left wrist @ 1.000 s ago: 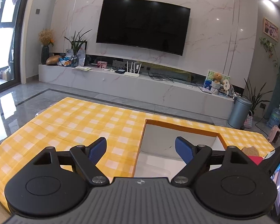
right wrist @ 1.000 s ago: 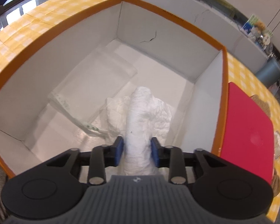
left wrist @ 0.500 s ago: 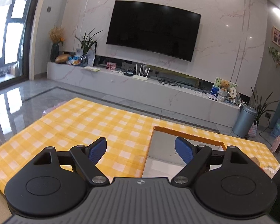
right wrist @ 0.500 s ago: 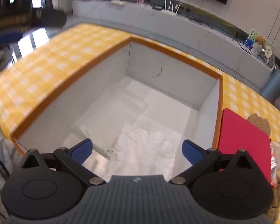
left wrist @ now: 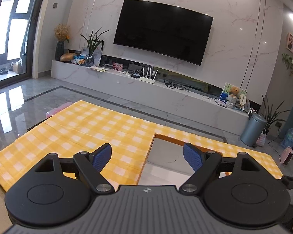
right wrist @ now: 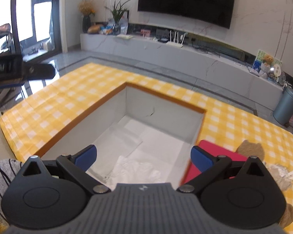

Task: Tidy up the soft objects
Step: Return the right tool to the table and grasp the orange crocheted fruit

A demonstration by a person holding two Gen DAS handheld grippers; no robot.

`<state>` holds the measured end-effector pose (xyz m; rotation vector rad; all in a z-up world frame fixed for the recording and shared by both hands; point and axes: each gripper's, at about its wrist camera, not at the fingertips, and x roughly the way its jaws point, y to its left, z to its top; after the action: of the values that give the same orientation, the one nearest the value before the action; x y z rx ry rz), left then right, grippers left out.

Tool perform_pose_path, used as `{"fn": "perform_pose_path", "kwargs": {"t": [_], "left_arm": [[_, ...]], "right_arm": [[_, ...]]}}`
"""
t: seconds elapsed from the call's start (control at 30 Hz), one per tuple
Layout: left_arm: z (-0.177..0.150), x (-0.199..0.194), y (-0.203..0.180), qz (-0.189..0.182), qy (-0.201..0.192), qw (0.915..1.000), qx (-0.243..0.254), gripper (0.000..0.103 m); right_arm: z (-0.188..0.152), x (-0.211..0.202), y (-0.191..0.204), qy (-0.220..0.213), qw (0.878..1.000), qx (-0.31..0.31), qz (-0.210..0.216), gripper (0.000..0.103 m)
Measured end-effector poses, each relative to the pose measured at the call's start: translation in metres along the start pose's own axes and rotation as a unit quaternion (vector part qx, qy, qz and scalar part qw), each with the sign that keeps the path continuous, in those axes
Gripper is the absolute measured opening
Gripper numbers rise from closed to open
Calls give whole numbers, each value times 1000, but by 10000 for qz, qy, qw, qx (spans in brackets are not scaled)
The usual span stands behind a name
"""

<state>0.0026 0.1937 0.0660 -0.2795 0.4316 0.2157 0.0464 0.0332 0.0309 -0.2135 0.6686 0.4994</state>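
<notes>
A white crumpled cloth lies on the floor of the open white box with an orange rim, beside a clear plastic bag. My right gripper hangs open above the box's near side, nothing between its blue pads. A red flat cushion rests by the box's right wall, a brown plush beyond it and a pale crumpled thing at the right. My left gripper is open and empty over the yellow checked cloth, at the box's left rim.
The yellow checked tablecloth covers the table around the box. The left gripper's black body shows at the left of the right wrist view. A striped grey sleeve is at the lower left. A TV wall and low marble shelf lie beyond.
My right gripper let go of the white cloth, which dropped into the box, opened wide and rose, tilting up toward the room. My left gripper lifted a little.
</notes>
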Motion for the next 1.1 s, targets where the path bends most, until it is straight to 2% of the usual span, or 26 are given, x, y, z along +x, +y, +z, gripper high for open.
{"fn": "perform_pose_path", "kwargs": {"t": [0.13,0.27,0.4,0.53,0.63,0.83,0.97,1.03,1.1], "left_arm": [[5,-11,-11,-26,-76,10000,55,97],[3,-21,-40,7,-185,9981,589,97],[-4,-21,-76,-49,-181,9943,1052,97],[-17,-16,-116,-334,-76,9906,1326,97],[-29,-8,-144,-704,152,9858,1517,97],[-55,8,-191,-1181,603,9732,1878,97],[-80,14,-217,-1714,963,9561,2171,97],[-90,16,-228,-1964,1108,9486,2219,97],[-97,19,-237,-2124,1262,9445,2163,97]], "right_arm": [[-3,-27,-30,-276,9992,204,-204,100],[-11,-56,-69,-408,9971,339,-543,100],[-36,-83,-116,-546,9905,506,-1157,100],[-68,-89,-168,-392,9781,1178,-1670,100],[-91,-84,-195,-240,9697,1529,-1888,100],[-121,-71,-232,45,9609,1955,-1960,100],[-133,-65,-246,227,9558,2169,-1973,100],[-139,-64,-248,332,9569,2229,-1831,100],[-146,-62,-249,449,9629,2190,-1509,98]]}}
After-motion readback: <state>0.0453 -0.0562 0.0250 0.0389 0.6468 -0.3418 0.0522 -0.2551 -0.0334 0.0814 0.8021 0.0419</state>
